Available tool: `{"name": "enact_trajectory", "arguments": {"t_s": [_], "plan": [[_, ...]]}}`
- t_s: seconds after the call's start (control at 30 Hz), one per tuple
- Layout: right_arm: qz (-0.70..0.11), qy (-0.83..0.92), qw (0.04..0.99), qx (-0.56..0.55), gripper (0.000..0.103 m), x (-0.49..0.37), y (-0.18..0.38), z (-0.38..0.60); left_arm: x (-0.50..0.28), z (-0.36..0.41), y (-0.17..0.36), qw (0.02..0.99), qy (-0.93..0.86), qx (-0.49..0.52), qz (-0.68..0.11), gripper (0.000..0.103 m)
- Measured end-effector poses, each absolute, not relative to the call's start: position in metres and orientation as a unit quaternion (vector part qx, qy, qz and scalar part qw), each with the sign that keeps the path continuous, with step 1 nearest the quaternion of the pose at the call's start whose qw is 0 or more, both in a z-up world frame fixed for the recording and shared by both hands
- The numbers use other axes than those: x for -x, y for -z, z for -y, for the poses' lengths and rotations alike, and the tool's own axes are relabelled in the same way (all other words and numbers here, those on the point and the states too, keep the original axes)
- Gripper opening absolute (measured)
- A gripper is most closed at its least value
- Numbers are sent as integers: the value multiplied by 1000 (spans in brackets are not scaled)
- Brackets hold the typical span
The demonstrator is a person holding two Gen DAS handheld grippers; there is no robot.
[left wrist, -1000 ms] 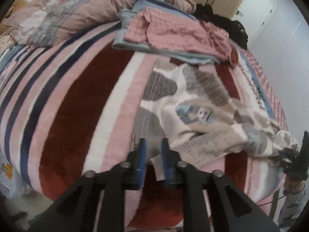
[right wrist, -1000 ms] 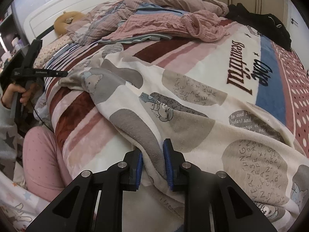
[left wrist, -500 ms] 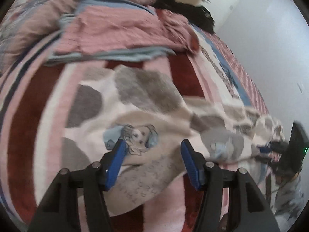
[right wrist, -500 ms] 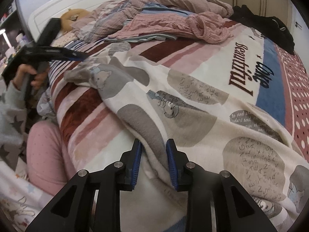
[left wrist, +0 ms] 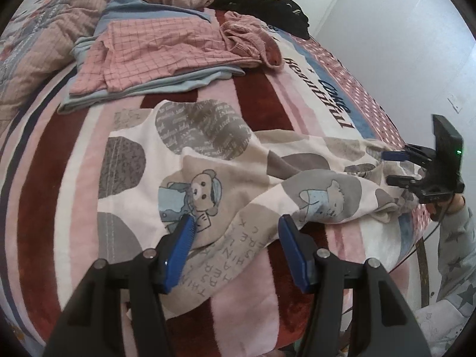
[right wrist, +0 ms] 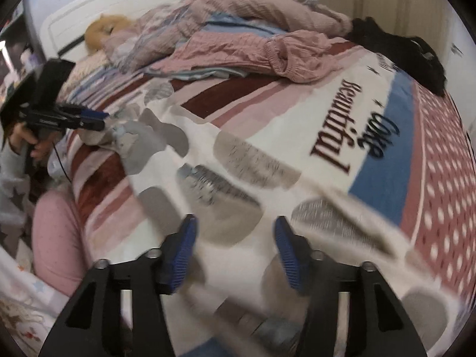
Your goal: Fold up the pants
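While both spread: left gripper (left wrist: 236, 232), right gripper (right wrist: 235, 235) over pants (left wrist: 208, 160); pink clothes (left wrist: 154, 47) beyond.

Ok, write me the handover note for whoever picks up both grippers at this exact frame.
Left gripper: jaws open, holding nothing, poised over the near edge of the pants.
Right gripper: jaws open, holding nothing, over the other end of the pants; that view is motion-blurred.
The pants, cream with grey patches and bear prints, lie spread but rumpled across the striped blanket, one layer flopped over near the middle.
Folded pink and blue clothes sit behind.
Done: pants laid out and let go.
Left: smooth them, regrasp, make the folds.
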State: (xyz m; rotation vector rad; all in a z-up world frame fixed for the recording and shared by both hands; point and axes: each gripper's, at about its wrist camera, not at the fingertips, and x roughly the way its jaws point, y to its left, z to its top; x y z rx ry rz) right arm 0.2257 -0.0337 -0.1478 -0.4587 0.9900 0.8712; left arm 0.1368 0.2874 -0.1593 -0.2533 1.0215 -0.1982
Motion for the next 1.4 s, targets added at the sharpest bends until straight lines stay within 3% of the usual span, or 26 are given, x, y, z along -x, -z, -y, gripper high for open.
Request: {"name": "enact_trajectory", "arguments": {"t_s": [0.17,0.23,0.43,0.7,0.8,1.13,1.4], "plan": [[-502,-437,701,256,59,-245,177,9,-130,-289,154,863,77,113,-486,54],[-498,-448,690,273,46,-237,178,9,-126,-291,151,866,69,110,-483,54],[-489,-482,669,287,22,-211,168,24,-130,-287,138,875,74,111,-465,54],[-483,-487,668,289,17,-216,169,11,-139,-273,135,877,78,106,-463,54],[-485,-499,661,281,3,-216,171,6,-139,-277,134,876,68,110,-465,54],[-430,-473,742,203,0,-230,132,37,-136,-271,148,858,115,87,-493,61],[-464,-469,720,216,4,-235,146,32,-122,-260,163,859,82,-2,-506,61]]}}
